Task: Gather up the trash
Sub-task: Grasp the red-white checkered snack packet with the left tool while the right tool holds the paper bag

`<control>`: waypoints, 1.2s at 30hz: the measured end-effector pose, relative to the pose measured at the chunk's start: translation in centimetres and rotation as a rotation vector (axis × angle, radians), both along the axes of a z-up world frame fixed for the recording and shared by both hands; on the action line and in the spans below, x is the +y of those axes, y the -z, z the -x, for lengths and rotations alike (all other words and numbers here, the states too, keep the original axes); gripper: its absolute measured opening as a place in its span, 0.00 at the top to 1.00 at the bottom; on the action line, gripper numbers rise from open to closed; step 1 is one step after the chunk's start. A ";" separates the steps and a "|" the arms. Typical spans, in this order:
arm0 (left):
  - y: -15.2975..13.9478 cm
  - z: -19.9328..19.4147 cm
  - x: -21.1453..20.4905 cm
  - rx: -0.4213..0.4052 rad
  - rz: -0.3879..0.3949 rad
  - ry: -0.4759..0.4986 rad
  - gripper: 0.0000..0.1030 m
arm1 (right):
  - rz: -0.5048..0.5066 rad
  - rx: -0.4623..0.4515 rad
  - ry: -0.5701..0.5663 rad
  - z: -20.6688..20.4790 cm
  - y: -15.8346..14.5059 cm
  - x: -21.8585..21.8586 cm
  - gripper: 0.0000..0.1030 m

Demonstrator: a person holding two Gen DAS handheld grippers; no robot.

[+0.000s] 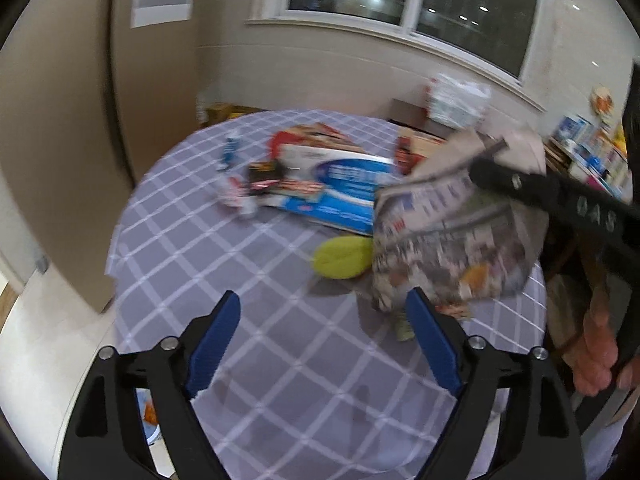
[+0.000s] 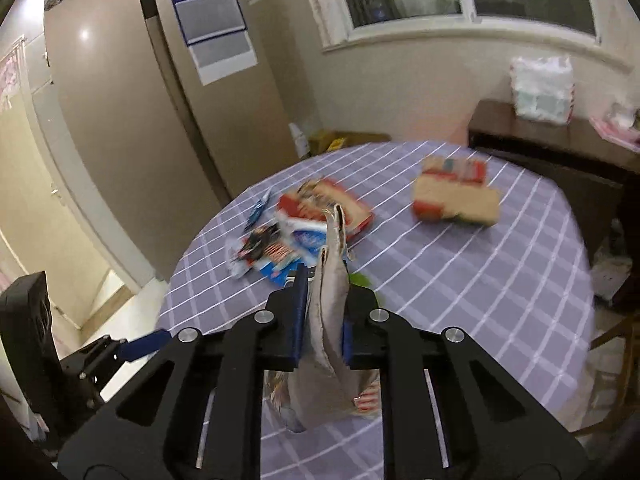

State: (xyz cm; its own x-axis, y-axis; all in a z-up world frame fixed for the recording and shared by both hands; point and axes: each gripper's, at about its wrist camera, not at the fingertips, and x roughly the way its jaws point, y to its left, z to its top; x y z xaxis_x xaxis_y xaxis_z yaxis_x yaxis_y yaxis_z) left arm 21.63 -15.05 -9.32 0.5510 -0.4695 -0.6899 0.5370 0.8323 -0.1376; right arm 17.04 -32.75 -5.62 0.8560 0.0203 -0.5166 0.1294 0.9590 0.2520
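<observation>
The newspaper (image 2: 330,312) is pinched between the pressed-together pads of the right tool (image 2: 325,320), raised above the desk (image 2: 480,280). The left tool (image 1: 324,344) is spread, nothing between. The paper should be kept clamped firmly and carried clear of the boxes (image 2: 456,196) ahead.

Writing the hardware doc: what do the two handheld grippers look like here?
Both match. The left gripper has a matte black angular frame with triangular cutouts, round silver pivot bolts and ribbed blue finger pads. The right gripper shares that black frame, silver bolts and blue pads; its black body carries pale embossed lettering. No cables or sleeves visible.
</observation>
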 end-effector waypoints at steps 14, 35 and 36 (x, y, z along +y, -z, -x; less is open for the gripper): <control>4.0 1.2 -10.2 0.084 -0.096 0.168 0.17 | 0.034 0.048 0.098 1.6 0.3 -6.1 0.86; 2.0 0.2 -6.6 0.015 -0.138 0.042 0.38 | 0.018 0.081 0.081 2.3 1.1 -6.7 0.86; 1.8 0.2 -6.3 0.011 -0.134 0.034 0.38 | 0.019 0.080 0.078 2.3 1.0 -6.5 0.86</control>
